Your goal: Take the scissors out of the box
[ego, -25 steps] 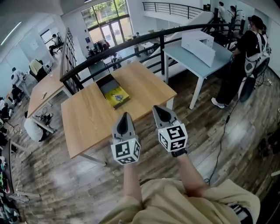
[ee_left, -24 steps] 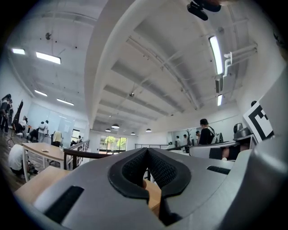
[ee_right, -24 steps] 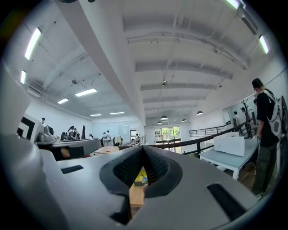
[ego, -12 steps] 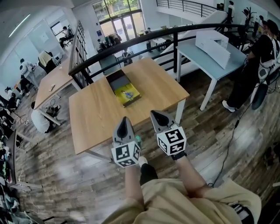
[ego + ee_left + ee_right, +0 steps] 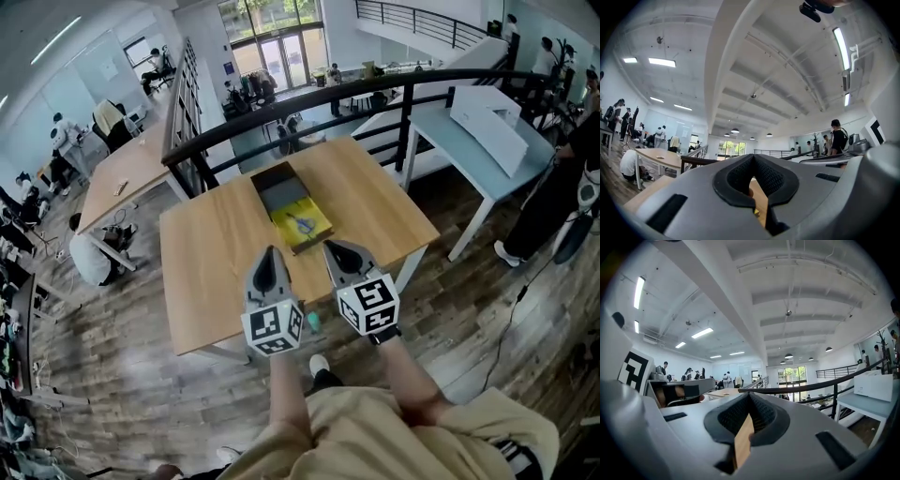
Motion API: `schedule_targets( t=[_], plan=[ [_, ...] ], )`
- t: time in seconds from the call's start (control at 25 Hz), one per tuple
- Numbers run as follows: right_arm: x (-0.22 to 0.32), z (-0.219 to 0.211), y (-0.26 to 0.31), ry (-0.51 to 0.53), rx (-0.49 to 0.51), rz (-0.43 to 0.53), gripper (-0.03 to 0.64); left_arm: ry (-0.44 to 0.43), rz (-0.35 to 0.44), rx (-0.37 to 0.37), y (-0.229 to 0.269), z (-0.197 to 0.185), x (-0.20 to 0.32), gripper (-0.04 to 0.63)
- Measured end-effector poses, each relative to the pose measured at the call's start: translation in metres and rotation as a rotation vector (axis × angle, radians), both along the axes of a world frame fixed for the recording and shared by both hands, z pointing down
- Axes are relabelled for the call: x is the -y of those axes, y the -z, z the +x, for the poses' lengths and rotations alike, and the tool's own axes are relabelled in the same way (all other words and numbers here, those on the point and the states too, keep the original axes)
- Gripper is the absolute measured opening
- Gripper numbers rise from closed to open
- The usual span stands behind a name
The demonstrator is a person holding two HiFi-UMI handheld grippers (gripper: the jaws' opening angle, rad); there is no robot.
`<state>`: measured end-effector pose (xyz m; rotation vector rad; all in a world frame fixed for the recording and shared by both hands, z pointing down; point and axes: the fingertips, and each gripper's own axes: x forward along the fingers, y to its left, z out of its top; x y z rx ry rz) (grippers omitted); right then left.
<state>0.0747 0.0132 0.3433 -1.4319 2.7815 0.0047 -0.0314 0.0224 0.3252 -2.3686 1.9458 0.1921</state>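
An open box [image 5: 314, 236] lies on the middle of the wooden table [image 5: 211, 272], its yellow inside facing up and a dark grey half [image 5: 277, 190] behind it. Small scissors [image 5: 302, 222] with bluish handles lie on the yellow part. My left gripper [image 5: 269, 251] hovers over the table's near edge, just left of the box, jaws shut and empty. My right gripper [image 5: 331, 246] is at the box's near right corner, also shut and empty. In the left gripper view [image 5: 753, 156] and the right gripper view [image 5: 749, 394] only a sliver of tabletop shows between the pads.
A black railing [image 5: 309, 94] runs behind the table. A pale blue table [image 5: 469, 141] with a white box [image 5: 489, 122] stands at the right, with a person [image 5: 572, 178] beside it. Another wooden table [image 5: 122, 173] and seated people are at the left.
Both grippers have moved forward from over the floor to the table's near edge, still shut. The box now lies just ahead of their tips.
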Motion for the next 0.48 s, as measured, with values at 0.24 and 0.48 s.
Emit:
schedule_targets(
  t=[0.24,0.48],
  plan=[
    [0.076,-0.040,-0.005,0.001,-0.024,-0.010,0.011,-0.017,-0.013,-0.001,-0.005,-0.037,0.079,0.002],
    [0.151,-0.083,-0.010,0.002,-0.037,-0.015,0.011,-0.049,-0.023,0.025,-0.008,-0.074,0.155,0.002]
  ],
)
